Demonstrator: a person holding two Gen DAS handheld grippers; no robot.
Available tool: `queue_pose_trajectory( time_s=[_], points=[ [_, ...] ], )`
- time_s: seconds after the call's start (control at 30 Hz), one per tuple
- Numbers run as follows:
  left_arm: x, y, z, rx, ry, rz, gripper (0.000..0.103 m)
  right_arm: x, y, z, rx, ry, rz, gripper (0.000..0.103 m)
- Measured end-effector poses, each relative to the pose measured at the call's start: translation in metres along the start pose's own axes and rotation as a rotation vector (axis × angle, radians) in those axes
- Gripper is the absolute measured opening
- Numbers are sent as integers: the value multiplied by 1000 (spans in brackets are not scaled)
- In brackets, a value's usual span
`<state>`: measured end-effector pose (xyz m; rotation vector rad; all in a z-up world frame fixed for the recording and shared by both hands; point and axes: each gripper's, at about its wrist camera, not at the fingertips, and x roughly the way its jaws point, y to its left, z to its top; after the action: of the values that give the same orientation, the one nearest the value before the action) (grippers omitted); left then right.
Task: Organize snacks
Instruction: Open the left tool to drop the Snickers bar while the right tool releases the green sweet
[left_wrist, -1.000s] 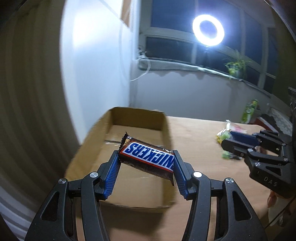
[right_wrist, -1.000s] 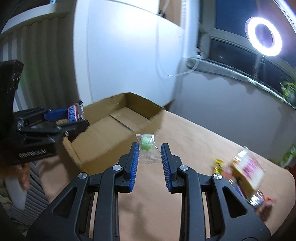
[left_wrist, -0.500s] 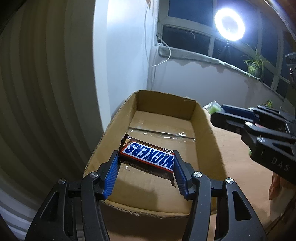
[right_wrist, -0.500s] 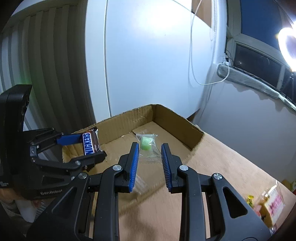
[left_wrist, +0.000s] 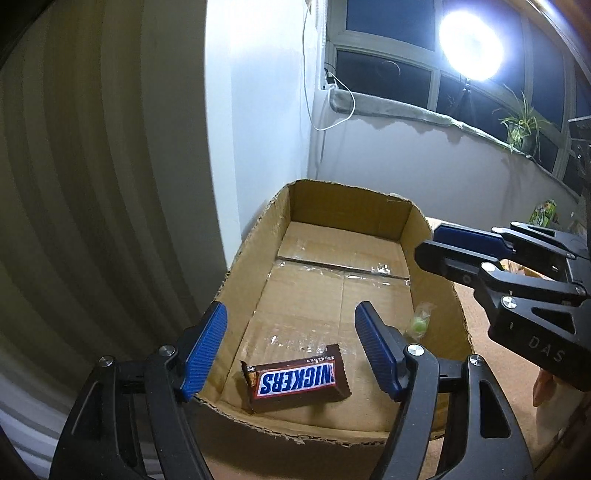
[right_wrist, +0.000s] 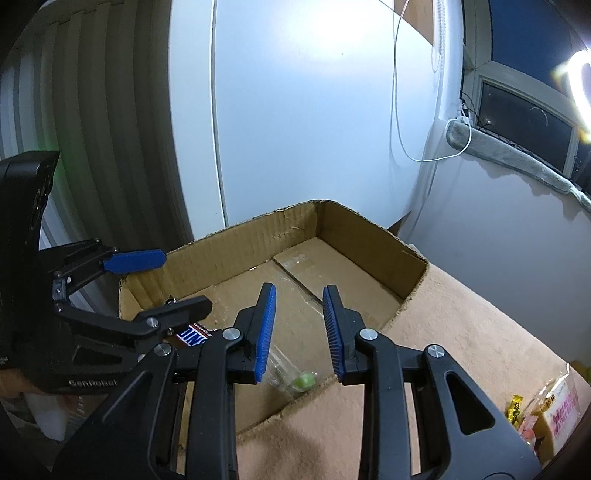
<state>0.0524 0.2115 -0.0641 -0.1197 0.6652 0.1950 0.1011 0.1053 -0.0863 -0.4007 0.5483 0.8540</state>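
Both drops looked done. The left gripper (left_wrist: 290, 347) had just been opening; jaws wide, nothing between them. The Snickers bar (left_wrist: 297, 382) lay flat below, against the near wall of the cardboard box (left_wrist: 369, 212), long axis running along that wall. The right gripper (right_wrist: 299, 334) hung parted and empty, with the green candy (right_wrist: 304, 380) in the box's near right corner. The remaining snacks (right_wrist: 546, 410) sat by the table's right edge, nearer the right gripper.

A room in a home at night. A potted plant (left_wrist: 522, 123) sits on the windowsill (left_wrist: 424, 112) under dark panes, a ring light (left_wrist: 471, 46) glows, and a cardboard box (left_wrist: 369, 206) rests on a table (right_wrist: 461, 332).
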Motion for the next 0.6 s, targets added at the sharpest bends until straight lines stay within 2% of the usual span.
queue_pose_trajectory(
  time_s=[0.23,0.27,0.3,0.37,0.47,0.57,0.6],
  points=[
    [-8,-5,2,11,-15,0,72,-18,2,-5,18,-14,-12,28],
    [-10,-6,2,14,-18,0,72,-22,2,-6,20,-18,-17,34],
    [-12,-7,2,16,-21,-1,72,-26,2,-8,24,-26,-25,48],
    [-18,-10,1,21,-27,-2,72,-36,0,-11,33,-47,-43,63],
    [-25,-16,1,31,-35,-10,72,-50,-4,-18,57,-58,-73,65],
    [-32,-24,-2,40,-37,-23,72,-62,-12,-28,98,-53,-91,76],
    [-34,-27,-4,45,-39,-30,72,-68,-15,-33,111,-54,-99,76]
  ],
)
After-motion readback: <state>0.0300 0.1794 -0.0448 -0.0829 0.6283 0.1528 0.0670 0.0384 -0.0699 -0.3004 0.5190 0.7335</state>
